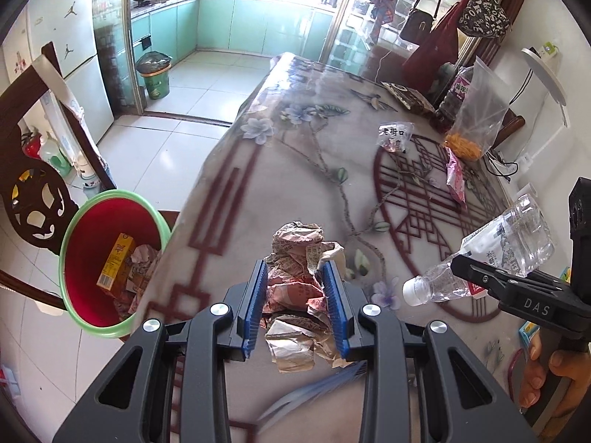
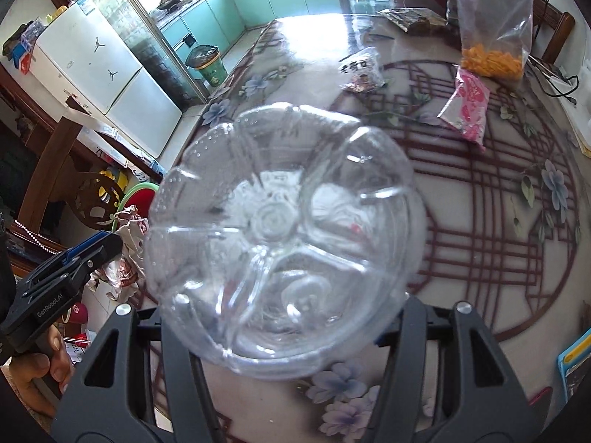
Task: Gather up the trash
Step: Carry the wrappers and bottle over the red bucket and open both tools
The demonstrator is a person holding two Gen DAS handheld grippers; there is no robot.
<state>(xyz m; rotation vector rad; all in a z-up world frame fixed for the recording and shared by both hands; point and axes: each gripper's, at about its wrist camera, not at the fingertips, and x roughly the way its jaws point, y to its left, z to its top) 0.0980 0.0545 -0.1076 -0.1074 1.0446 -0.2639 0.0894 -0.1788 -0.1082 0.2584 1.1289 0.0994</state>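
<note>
While both loads are carried clear of the table point(image 1: 295, 170), the red bin point(image 1: 107, 258) serves as the mark for everything: it stands on the floor just off the table's edge, with a yellow carton point(image 1: 114, 262) and some paper already lying inside. Nearest to the bin, the left gripper point(image 1: 297, 310) is clamped tight on a wad of crumpled paper point(image 1: 299, 280), the blue pads pressed into both sides so that nothing is shed on the way across. Farther from the bin, the right gripper point(image 2: 280, 336) is closed on an empty clear plastic bottle point(image 2: 280, 232), held about its middle with the white cap point(image 1: 413, 289) pointed toward the bin, presumably so it can be dropped in neck first. Left well beyond the bin, on the far part of the table, are a small snack packet point(image 1: 395, 136), a pink wrapper point(image 1: 456, 177) and a clear bag of orange pieces point(image 1: 476, 122); whether all are meant as trash cannot be told. From the right wrist view the bottle's base blocks the fingertips almost entirely, and the bin is reduced to a sliver behind the paper. The bin's lower rim is cut off by the left gripper's frame.
</note>
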